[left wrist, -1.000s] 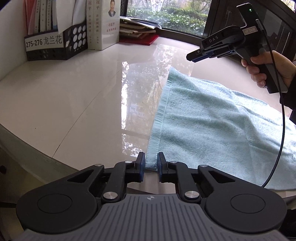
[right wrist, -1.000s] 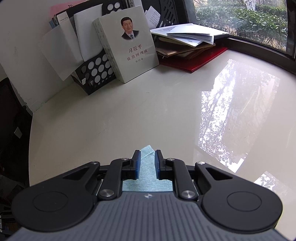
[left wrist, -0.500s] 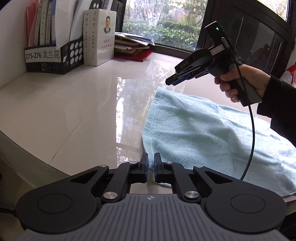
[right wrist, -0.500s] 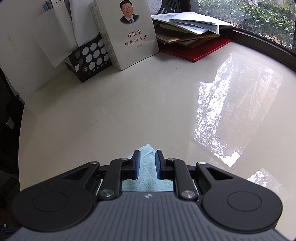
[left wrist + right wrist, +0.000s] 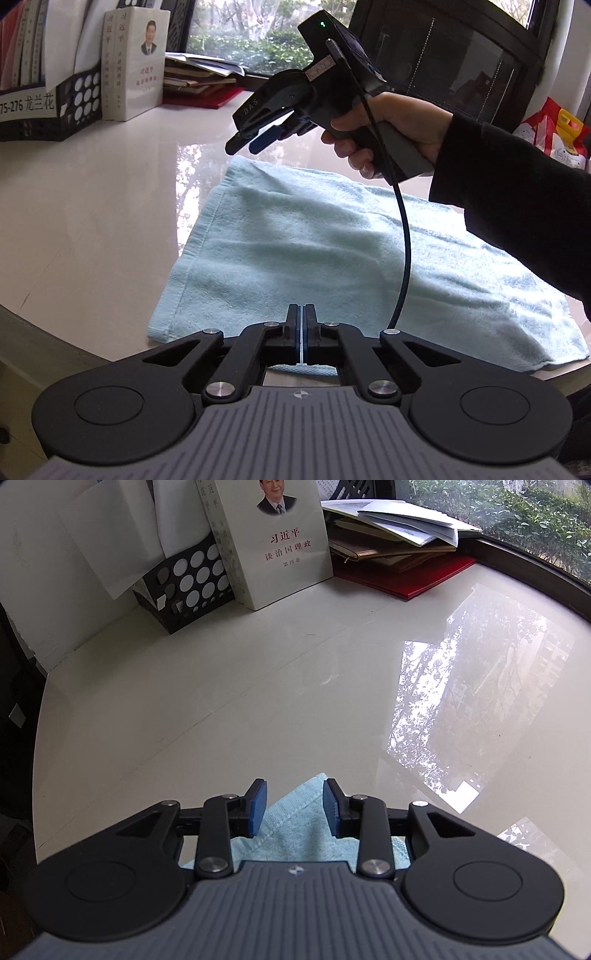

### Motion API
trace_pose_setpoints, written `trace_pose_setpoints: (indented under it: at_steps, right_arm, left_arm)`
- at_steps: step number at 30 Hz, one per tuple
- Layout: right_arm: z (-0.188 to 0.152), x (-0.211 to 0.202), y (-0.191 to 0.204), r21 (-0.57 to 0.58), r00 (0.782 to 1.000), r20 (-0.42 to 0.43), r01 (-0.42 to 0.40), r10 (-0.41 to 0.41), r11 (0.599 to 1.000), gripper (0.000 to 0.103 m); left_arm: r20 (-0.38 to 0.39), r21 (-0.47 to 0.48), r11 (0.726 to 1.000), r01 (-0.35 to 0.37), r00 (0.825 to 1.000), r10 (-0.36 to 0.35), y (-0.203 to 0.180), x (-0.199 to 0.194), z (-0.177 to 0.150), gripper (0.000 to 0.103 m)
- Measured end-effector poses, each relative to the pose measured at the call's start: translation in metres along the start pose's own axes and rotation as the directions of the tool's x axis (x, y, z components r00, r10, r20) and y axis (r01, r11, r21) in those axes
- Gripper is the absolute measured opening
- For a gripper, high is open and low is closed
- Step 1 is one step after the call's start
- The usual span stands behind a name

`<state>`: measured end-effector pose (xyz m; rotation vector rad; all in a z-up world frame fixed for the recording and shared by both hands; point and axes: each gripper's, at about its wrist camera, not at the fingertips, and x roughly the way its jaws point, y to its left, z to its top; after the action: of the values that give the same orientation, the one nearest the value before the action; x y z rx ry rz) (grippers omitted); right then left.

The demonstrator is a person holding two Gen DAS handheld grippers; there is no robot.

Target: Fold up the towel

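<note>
Towel (image 5: 332,258): pale blue terry, lying flat on glossy white bench (image 5: 110,192), soft wrinkles, hemmed left edge, near edge at bench rim. Left claw (image 5: 302,314) clenched, above towel's near edge. Right claw (image 5: 294,797) released, pads apart, over far corner, raised clear.

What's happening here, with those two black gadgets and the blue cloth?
A person is folding a light blue towel on a glossy white table, holding a two-finger gripper in each hand. The left gripper is shut, with nothing visibly caught in it, just above the towel's near edge. The right gripper, held in the person's hand, is open and hangs above the towel's far corner without gripping it. The towel lies flat, apparently already doubled over.
</note>
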<state>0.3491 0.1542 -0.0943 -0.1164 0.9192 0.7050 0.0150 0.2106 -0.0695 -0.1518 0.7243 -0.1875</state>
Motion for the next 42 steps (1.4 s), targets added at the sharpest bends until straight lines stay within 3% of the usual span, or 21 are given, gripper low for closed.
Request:
trace_pose_setpoints:
  at_steps: [9,14,19,27,31,40,41,42]
  right_arm:
    - [-0.001,-0.004,-0.002,-0.006,1.0,0.007,-0.003,0.003,1.0,0.034]
    - [-0.003,-0.007,0.0,-0.016,1.0,0.008,-0.006,0.006,1.0,0.034]
    - [-0.003,-0.008,0.0,-0.017,1.0,0.009,-0.004,0.004,1.0,0.034]
    - [-0.004,-0.006,-0.002,-0.018,1.0,0.005,0.001,-0.001,1.0,0.034]
    - [-0.004,-0.005,-0.002,-0.014,1.0,0.003,0.004,-0.004,1.0,0.034]
    - [-0.004,-0.006,-0.003,-0.013,1.0,0.008,0.005,-0.004,1.0,0.034]
    - [-0.004,-0.006,-0.004,-0.013,1.0,0.007,0.004,-0.004,1.0,0.034]
    - [-0.004,-0.007,-0.004,-0.012,1.0,0.006,0.003,-0.003,1.0,0.034]
  left_arm:
    - [-0.002,-0.069,0.993,-0.096,0.995,0.096,0.039,-0.01,0.004,0.005]
    - [0.006,-0.072,0.989,-0.131,0.991,0.132,0.05,-0.012,0.005,0.03]
    - [-0.004,-0.062,0.987,-0.15,0.989,0.15,0.058,-0.007,0.007,0.035]
    - [-0.025,-0.045,0.985,-0.166,0.986,0.165,0.065,-0.001,0.003,0.034]
    - [-0.027,-0.028,0.986,-0.164,0.986,0.163,0.061,0.0,0.003,0.017]
    - [0.038,-0.015,0.987,-0.162,0.986,0.163,0.049,-0.014,0.006,0.013]
    - [0.046,-0.012,0.988,-0.156,0.987,0.157,0.046,-0.015,0.007,0.007]
    - [0.05,-0.009,0.989,-0.15,0.987,0.15,0.044,-0.016,0.008,0.007]
